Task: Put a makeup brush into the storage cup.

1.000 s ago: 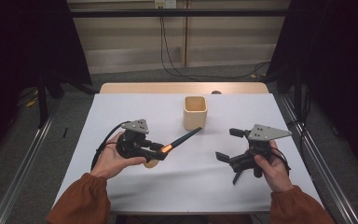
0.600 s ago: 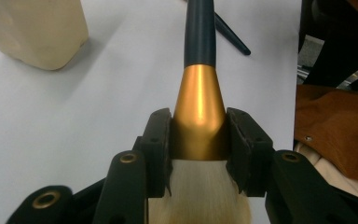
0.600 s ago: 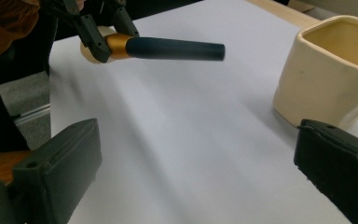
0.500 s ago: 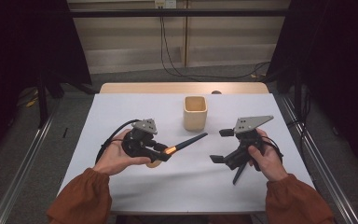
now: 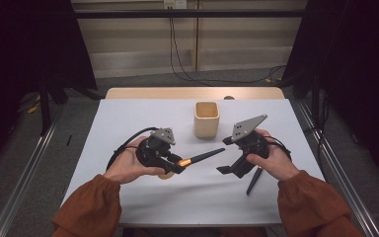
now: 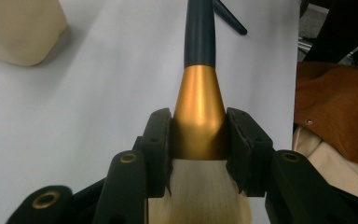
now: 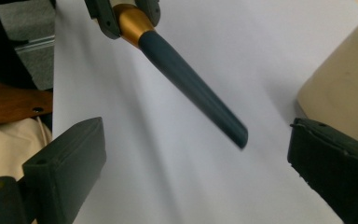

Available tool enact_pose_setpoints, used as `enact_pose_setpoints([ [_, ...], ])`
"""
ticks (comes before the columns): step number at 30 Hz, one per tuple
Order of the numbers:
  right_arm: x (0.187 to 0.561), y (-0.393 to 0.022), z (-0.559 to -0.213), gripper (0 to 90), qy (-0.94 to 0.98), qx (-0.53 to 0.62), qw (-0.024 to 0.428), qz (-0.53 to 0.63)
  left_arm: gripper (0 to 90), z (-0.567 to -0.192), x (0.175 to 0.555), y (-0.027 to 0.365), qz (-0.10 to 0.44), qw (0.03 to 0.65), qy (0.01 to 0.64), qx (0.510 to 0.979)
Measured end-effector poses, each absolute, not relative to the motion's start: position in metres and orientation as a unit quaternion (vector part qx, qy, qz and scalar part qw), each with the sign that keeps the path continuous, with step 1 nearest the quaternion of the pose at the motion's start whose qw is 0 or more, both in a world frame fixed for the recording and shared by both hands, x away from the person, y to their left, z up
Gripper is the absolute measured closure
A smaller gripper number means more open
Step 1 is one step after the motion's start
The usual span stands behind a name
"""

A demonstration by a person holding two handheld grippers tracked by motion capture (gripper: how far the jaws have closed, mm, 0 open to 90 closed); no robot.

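Observation:
A makeup brush [image 5: 205, 156] with a dark handle, gold ferrule and cream bristles [image 6: 200, 196] is held above the white table. My left gripper [image 5: 175, 165] is shut on its gold ferrule [image 6: 199, 93], pads pressing both sides. The handle points right, toward my right gripper [image 5: 224, 155]. That gripper's jaws stand wide open and face the handle's tip [image 7: 237, 135], which hangs in the air between and beyond them without touching either. A cream square cup [image 5: 207, 119] stands upright behind both grippers.
A second dark slim brush [image 5: 253, 181] lies on the white sheet under the right hand. The cup [image 7: 340, 93] is close beside the right gripper's right-hand jaw. The table's wooden back edge [image 5: 192, 93] borders the floor and cables.
My right gripper has moved left and lifted off the table toward the brush handle's tip. My left gripper has shifted a little right with the brush in it.

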State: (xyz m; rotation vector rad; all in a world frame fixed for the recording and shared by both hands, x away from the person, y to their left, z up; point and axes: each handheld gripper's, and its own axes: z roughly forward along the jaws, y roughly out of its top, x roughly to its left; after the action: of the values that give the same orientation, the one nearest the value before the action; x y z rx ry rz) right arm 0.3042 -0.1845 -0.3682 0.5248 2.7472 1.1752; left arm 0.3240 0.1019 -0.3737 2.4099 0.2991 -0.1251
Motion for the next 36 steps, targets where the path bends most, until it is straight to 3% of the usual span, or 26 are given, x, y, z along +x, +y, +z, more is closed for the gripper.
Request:
enact_pose_setpoints([
  [20, 0.32, -0.141, -0.367, 4.9, 0.957, 0.096, -0.002, 0.272, 62.2, -0.377, 0.325, 0.096, -0.054, 0.323, 0.107, 0.939],
  [36, 0.328, -0.116, -0.369, 23.2, 0.976, 0.051, -0.017, 0.209, 62.2, -0.381, 0.326, 0.09, -0.06, 0.309, 0.098, 0.944],
])
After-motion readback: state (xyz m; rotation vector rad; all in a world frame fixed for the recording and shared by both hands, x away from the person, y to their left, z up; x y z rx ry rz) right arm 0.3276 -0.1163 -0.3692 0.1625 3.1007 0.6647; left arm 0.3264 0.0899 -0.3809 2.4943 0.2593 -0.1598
